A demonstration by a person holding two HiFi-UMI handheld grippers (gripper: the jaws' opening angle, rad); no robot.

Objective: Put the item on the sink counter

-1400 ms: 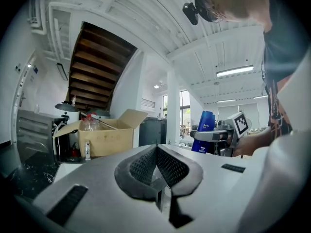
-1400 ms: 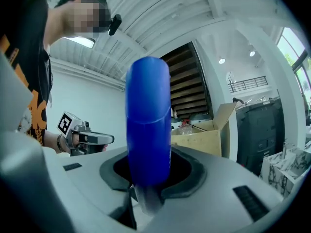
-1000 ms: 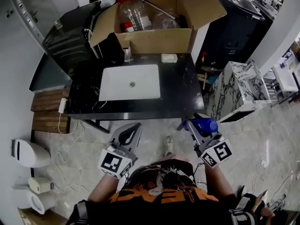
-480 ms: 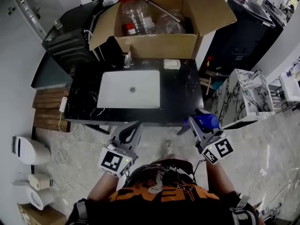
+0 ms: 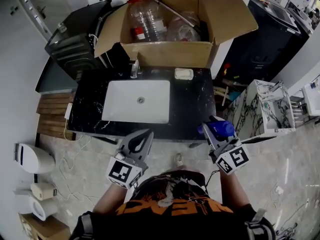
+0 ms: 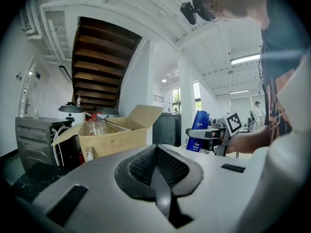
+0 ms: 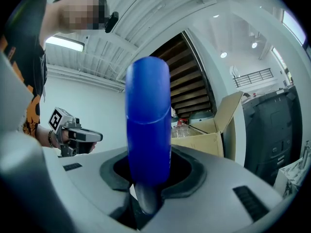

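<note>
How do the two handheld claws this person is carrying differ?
The left gripper is empty, its jaws together; the right gripper has its jaws apart, clamped on a blue bottle. Both carry a marker cube and point toward the sink counter.

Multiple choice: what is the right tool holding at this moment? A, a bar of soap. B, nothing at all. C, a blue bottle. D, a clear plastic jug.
C: in the right gripper view, the right tool is clamped on a blue bottle that stands up between its jaws.
</note>
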